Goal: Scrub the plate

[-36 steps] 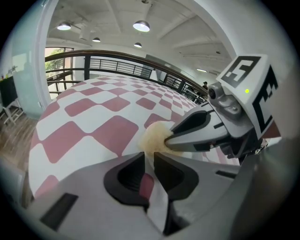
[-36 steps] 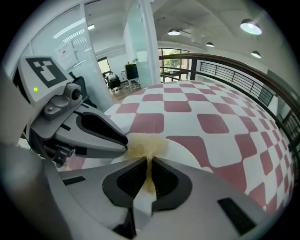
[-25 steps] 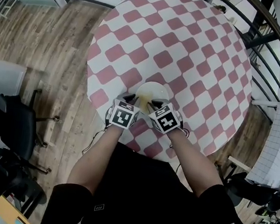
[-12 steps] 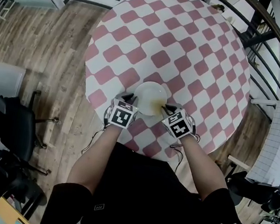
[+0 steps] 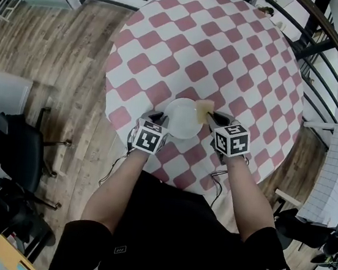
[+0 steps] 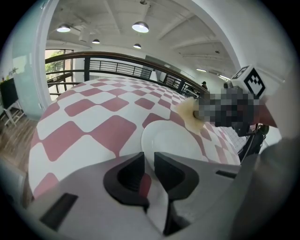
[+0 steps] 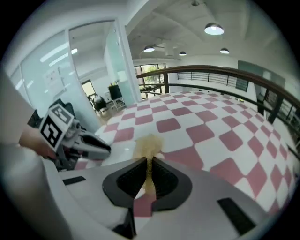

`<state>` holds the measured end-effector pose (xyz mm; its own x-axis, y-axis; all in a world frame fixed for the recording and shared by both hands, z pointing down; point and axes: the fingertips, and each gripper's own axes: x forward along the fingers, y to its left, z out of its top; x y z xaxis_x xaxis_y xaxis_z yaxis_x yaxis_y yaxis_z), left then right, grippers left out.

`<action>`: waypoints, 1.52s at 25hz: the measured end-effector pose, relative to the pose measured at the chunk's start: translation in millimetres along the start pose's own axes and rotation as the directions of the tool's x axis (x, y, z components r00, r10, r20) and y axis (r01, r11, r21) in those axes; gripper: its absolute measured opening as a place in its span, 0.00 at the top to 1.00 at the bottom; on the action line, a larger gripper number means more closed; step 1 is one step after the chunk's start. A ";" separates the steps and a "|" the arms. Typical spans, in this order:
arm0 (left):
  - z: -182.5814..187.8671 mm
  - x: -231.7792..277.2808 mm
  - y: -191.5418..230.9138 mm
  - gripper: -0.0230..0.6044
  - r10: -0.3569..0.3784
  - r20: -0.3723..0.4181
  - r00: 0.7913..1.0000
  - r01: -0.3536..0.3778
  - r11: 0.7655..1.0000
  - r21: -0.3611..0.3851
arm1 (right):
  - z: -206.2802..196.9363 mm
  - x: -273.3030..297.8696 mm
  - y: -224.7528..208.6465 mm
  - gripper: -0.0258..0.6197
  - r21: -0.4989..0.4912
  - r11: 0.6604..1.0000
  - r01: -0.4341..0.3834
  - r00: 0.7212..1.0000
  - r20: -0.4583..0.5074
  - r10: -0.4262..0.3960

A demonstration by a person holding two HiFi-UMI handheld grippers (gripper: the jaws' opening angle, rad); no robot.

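Note:
A white plate [image 5: 182, 119] lies near the front edge of the round pink-and-white checked table [image 5: 230, 47]. My left gripper [image 5: 157, 119] is shut on the plate's near-left rim; in the left gripper view the plate [image 6: 171, 139] runs in between the jaws of the left gripper [image 6: 149, 162]. My right gripper [image 5: 211, 114] is shut on a yellowish sponge [image 5: 203, 107], held at the plate's far-right edge. In the right gripper view the sponge [image 7: 149, 144] sticks out of the right gripper [image 7: 149, 172], with the plate [image 7: 115, 149] just left of it.
A dark metal railing [image 5: 330, 35] curves round the table's far side. An office chair [image 5: 13, 148] stands on the wooden floor at the left. A white gridded board [image 5: 332, 174] lies at the right. The table beyond the plate holds nothing.
My right gripper has carried the sponge from the plate's near middle across to its far-right edge. The left gripper has stayed on the rim.

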<state>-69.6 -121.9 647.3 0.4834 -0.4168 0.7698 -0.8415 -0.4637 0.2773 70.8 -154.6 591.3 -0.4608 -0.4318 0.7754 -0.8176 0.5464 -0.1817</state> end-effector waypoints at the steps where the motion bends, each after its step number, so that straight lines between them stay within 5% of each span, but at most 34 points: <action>1: -0.2 0.1 0.0 0.86 -0.002 0.002 1.000 0.002 1.000 -0.003 | 6.4 7.7 13.6 0.90 0.021 0.999 -0.043 0.999 0.008 0.043; 7: -0.5 -0.1 -1.0 0.86 -0.003 -0.005 1.000 0.003 1.000 0.006 | -2.0 67.4 76.0 0.90 -0.115 0.985 -0.127 0.984 -0.137 0.111; 13: -0.4 0.8 -1.0 0.86 0.006 -0.013 1.000 -0.005 1.000 0.022 | -3.9 79.4 71.4 0.90 -0.320 0.944 -0.083 0.977 -0.211 0.014; 17: -0.8 0.6 -0.9 0.86 0.006 -0.010 1.000 -0.005 0.999 0.033 | -7.3 72.5 46.9 0.90 -0.373 0.928 -0.017 0.976 -0.210 -0.066; 28: -1.4 1.0 -0.7 0.86 0.007 -0.015 1.000 -0.007 1.000 0.028 | -40.8 25.9 -1.2 0.90 -0.345 0.932 0.112 0.959 -0.207 -0.192; 31: -3.6 0.6 -1.0 0.86 0.007 -0.024 1.000 -0.007 0.999 0.031 | -53.7 6.4 -37.5 0.90 -0.225 0.955 0.191 0.950 -0.204 -0.238; 34: -1.5 1.3 -0.9 0.86 0.007 -0.016 1.000 -0.006 0.999 0.040 | -35.5 -8.8 -43.2 0.90 -0.107 0.977 0.184 0.974 -0.114 -0.196; 38: -2.4 1.7 0.2 0.86 0.003 -0.005 1.000 -0.003 1.000 0.031 | -19.3 -2.5 24.1 0.90 -0.109 0.994 0.007 0.999 -0.045 -0.012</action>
<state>-69.5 -120.8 650.1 0.4793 -0.4143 0.7737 -0.8350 -0.4866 0.2568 58.9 -126.6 596.7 -0.4348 -0.4053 0.8042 -0.7781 0.6186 -0.1090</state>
